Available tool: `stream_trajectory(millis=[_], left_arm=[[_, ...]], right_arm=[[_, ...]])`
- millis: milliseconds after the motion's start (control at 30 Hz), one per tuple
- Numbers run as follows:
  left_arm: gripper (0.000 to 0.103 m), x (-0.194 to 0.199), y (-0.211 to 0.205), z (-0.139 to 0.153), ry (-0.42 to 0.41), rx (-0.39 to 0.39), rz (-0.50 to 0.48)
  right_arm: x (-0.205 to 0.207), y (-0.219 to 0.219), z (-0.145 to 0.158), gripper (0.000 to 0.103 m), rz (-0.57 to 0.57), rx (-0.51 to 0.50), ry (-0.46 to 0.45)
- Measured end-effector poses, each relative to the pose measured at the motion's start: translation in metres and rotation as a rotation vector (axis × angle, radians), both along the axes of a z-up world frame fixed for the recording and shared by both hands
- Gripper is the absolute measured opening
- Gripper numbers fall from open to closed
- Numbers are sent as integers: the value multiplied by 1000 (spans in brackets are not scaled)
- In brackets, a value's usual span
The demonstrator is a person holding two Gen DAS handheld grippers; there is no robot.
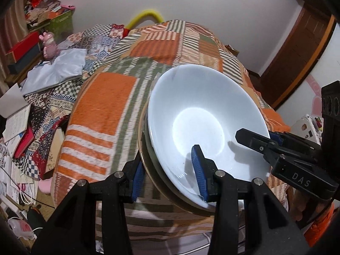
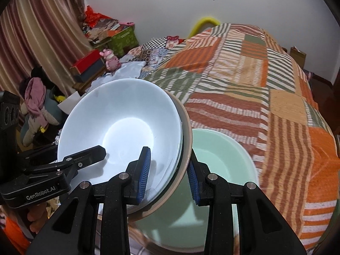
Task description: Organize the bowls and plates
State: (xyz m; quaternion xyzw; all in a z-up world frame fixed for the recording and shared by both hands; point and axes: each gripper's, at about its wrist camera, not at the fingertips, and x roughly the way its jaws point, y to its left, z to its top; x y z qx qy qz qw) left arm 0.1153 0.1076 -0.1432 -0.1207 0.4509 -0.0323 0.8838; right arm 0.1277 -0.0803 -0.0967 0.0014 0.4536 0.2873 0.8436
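Both grippers, left gripper (image 1: 170, 180) and right gripper (image 2: 169, 172), clamp opposite rims of 1 nested stack of bowls (image 2: 119, 131) lifted over the bed (image 1: 102, 97); glazed, stiff, heavy, breakable, so hold rims firmly

Bedroom. Patchwork bedspread (image 2: 244, 80) in orange, green and cream over the bed. Beyond the bed, white wall (image 2: 148, 2); left of the bed, striped curtain (image 2: 38, 34); right of it, wooden door (image 1: 297, 51).

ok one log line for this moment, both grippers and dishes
left gripper: shut on stack rim | right gripper: shut on stack rim | stack: white bowl on top, tilted | green bowl: on bed
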Motion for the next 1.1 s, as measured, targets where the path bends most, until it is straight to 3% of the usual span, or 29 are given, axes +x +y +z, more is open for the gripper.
stream_trajectory(millis=[533, 967, 1100], left_arm=[[42, 16, -54, -8, 22, 3, -80], [42, 33, -65, -36, 96, 3, -105], [42, 33, -67, -37, 79, 11, -120]], right_arm=[[-3, -51, -8, 30, -82, -11, 22], [6, -61, -34, 30, -95, -24, 86], [6, -65, -38, 30, -98, -7, 95]])
